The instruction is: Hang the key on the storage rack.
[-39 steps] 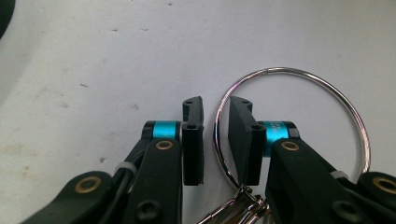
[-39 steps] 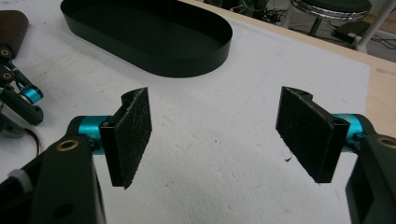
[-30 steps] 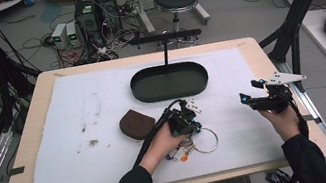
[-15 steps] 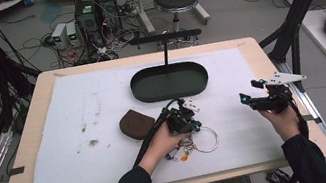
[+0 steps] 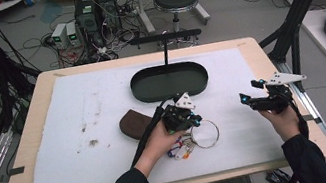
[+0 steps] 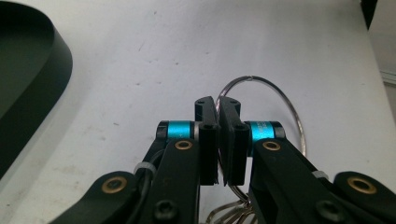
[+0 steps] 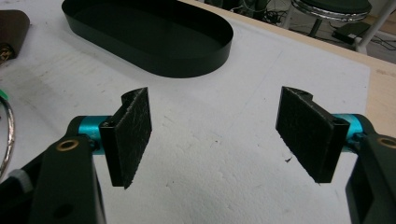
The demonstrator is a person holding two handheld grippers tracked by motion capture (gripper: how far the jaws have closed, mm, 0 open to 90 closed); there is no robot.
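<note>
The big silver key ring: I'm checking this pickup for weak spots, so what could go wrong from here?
1. The left gripper pinches only the thin wire of the big silver key ring, so it may slip or swivel.
2. The small keys and tags hanging from it could swing or snag on the white foam mat.
3. The oval black tray has a raised rim that dangling keys might catch.

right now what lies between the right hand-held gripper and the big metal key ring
Nothing: in the high view only bare white mat separates the open right hand-held gripper from the large silver metal key ring, which the left hand-held gripper clamps.
</note>
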